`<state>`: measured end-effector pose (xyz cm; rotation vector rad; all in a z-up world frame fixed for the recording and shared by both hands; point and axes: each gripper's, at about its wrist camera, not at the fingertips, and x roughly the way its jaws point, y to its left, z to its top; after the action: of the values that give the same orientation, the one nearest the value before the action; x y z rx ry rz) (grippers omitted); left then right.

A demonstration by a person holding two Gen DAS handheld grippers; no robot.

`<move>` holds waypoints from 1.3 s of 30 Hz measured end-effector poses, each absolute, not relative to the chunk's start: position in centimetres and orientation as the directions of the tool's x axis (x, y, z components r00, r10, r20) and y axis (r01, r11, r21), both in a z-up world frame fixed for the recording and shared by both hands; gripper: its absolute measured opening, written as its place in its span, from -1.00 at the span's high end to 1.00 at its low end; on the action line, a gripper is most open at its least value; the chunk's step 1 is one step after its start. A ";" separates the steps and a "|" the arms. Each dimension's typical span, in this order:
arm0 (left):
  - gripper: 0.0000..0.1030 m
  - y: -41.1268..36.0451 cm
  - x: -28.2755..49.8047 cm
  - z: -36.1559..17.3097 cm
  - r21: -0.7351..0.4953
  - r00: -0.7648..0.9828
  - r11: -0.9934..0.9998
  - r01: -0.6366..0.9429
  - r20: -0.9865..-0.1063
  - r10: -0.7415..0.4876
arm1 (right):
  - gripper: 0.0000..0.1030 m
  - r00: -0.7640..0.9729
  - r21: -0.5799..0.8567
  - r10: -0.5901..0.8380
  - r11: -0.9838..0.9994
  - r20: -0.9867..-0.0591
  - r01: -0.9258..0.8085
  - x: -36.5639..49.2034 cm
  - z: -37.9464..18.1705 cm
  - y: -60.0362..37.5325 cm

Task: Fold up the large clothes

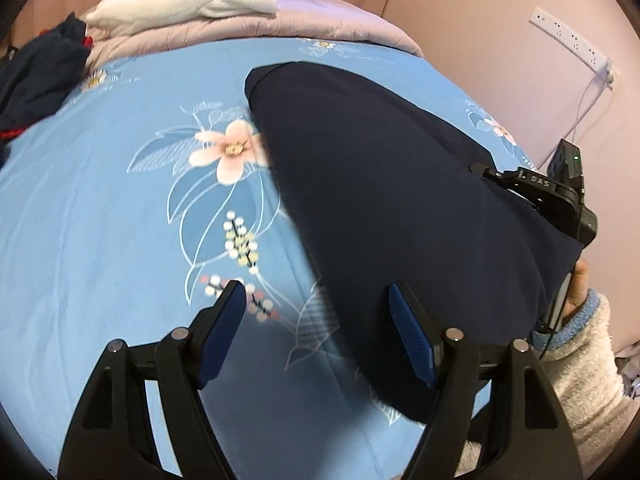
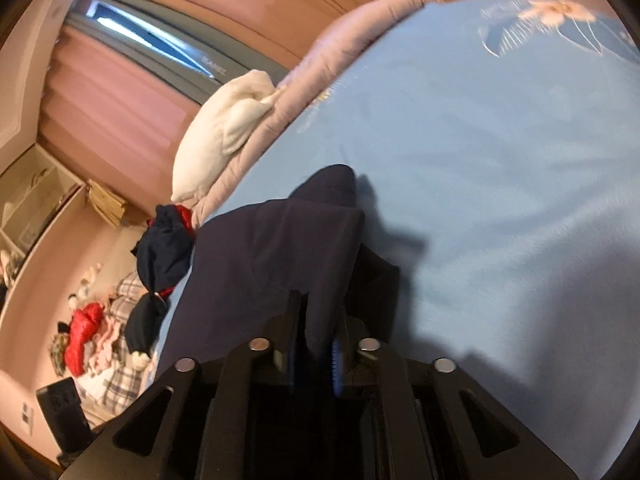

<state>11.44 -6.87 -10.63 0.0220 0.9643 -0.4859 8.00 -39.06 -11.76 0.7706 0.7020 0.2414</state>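
Note:
A large navy garment [image 1: 380,200] lies partly lifted over the blue flowered bed sheet [image 1: 100,220]. My left gripper [image 1: 316,288] hovers open above the sheet at the garment's left edge, with nothing between its blue pads. The other hand-held gripper's black body [image 1: 560,200] shows at the garment's far right side, held by a hand in a fleecy sleeve [image 1: 580,352]. In the right wrist view my right gripper [image 2: 318,320] is shut on a fold of the navy garment [image 2: 272,248], which drapes forward over the blue sheet [image 2: 480,160].
A folded white blanket [image 1: 188,4] rests on a lilac quilt [image 1: 320,16] at the bed's far end. A bundle of navy and red clothes [image 1: 36,76] sits at the left corner. A power strip [image 1: 572,40] hangs on the wall. More clothes [image 2: 92,340] lie on the floor.

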 end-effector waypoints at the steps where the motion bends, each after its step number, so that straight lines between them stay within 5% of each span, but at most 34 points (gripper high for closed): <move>1: -0.43 -6.8 11.6 -10.6 -0.193 0.473 0.892 0.408 -0.792 -0.387 | 0.61 0.756 0.693 0.422 0.718 -0.500 0.057 7.5 -11.2 -39.2; 3: -0.43 -6.9 11.7 -10.3 -0.179 0.481 0.893 0.412 -0.790 -0.380 | 0.36 0.788 0.633 0.332 0.769 -0.518 0.092 6.0 -9.4 -39.3; 12: -0.40 -8.7 10.0 -8.9 -0.091 0.546 0.869 0.486 -0.745 -0.384 | 0.36 0.845 0.444 0.317 0.889 -0.431 -0.106 -1.9 -2.1 -34.8; 17: -0.10 -11.3 8.2 -9.7 -0.005 0.559 0.820 0.572 -0.729 -0.395 | 0.39 0.776 0.350 0.339 0.922 -0.532 -0.164 -2.3 -4.6 -29.8; 23: -0.12 -12.9 7.3 -13.4 0.056 0.546 0.784 0.619 -0.748 -0.377 | 0.46 0.728 0.224 0.206 0.972 -0.653 -0.074 -2.4 -9.1 -29.2; 33: -0.22 -11.6 8.3 -13.7 -0.038 0.497 0.782 0.622 -0.753 -0.431 | 0.59 0.726 0.331 0.254 0.943 -0.639 -0.038 -3.4 -10.1 -31.1; 39: -0.23 -8.8 9.7 -11.4 -0.137 0.506 0.807 0.574 -0.716 -0.481 | 0.43 0.780 0.390 0.280 0.919 -0.559 -0.050 -4.9 -7.4 -32.8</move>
<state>9.73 -8.82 -11.38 0.1236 0.8226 -0.6383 -4.93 -32.85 -7.39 0.3687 0.6544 0.1826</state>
